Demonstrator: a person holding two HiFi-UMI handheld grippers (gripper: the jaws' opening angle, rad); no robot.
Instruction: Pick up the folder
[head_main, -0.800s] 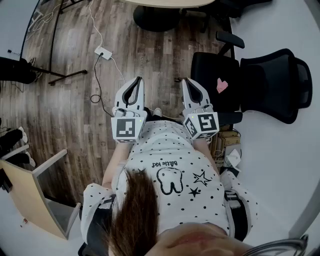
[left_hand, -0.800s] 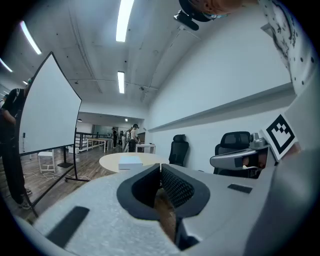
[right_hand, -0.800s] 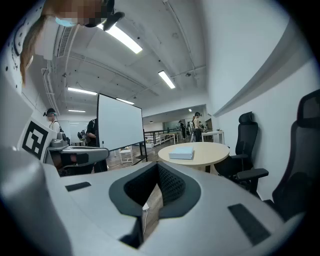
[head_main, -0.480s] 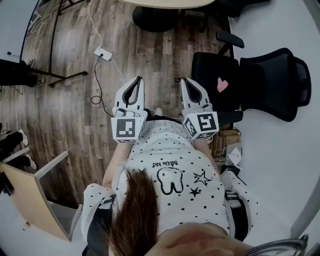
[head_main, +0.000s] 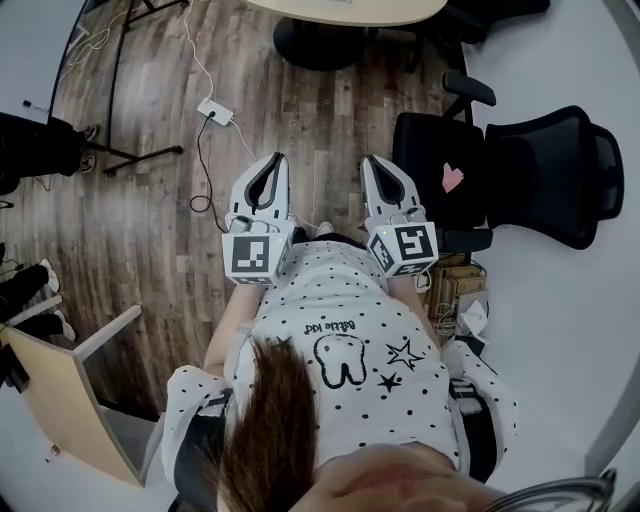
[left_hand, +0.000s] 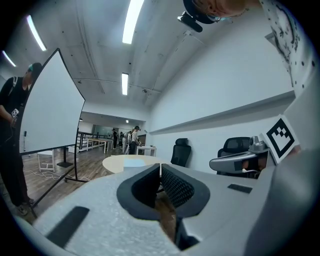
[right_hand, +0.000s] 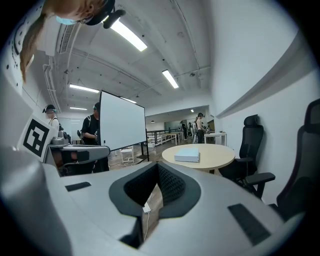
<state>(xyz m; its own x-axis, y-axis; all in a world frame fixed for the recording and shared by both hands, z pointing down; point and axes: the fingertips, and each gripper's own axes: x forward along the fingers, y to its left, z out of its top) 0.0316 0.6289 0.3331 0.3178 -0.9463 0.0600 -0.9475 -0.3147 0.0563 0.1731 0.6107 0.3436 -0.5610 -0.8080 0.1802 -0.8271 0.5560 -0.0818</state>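
Nearest: the person's spotted shirt (head_main: 340, 340), both tools held out just in front of the chest, side by side, apart from each other. Left gripper (head_main: 274, 160): jaws together, nothing between them, only floor seen past the pads. Right gripper (head_main: 371, 161): jaws also together and empty, tipped slightly down. A thin white cable shows under it on the wooden floor (head_main: 150, 230), not touching the jaws.

Next out: white power block (head_main: 216, 110) with its cord at 11 o'clock of the grippers in the head view. Black office chair (head_main: 545, 170) at 2 o'clock, with a pink heart sticker (head_main: 452, 178) on the one next to it.

Further: round table (right_hand: 210, 152) at 12 o'clock, well apart from both grippers. On it lies a pale blue flat item, most likely the folder (right_hand: 187, 156), lying flat near the table's middle. It is too small to tell its edges or whether it is closed.

Beyond, at 10 o'clock in the right gripper view, stands a whiteboard (right_hand: 122, 127); people (right_hand: 200, 125) are far back in the room.

Progress: effectively zero. No approach finished, no contact, folder untouched on the table. Left to do, as I judge it: walk up to the table, open one gripper, get a jaw under or over the folder's edge, clamp, lift clear. The flat lie may make that edge grab fiddly.
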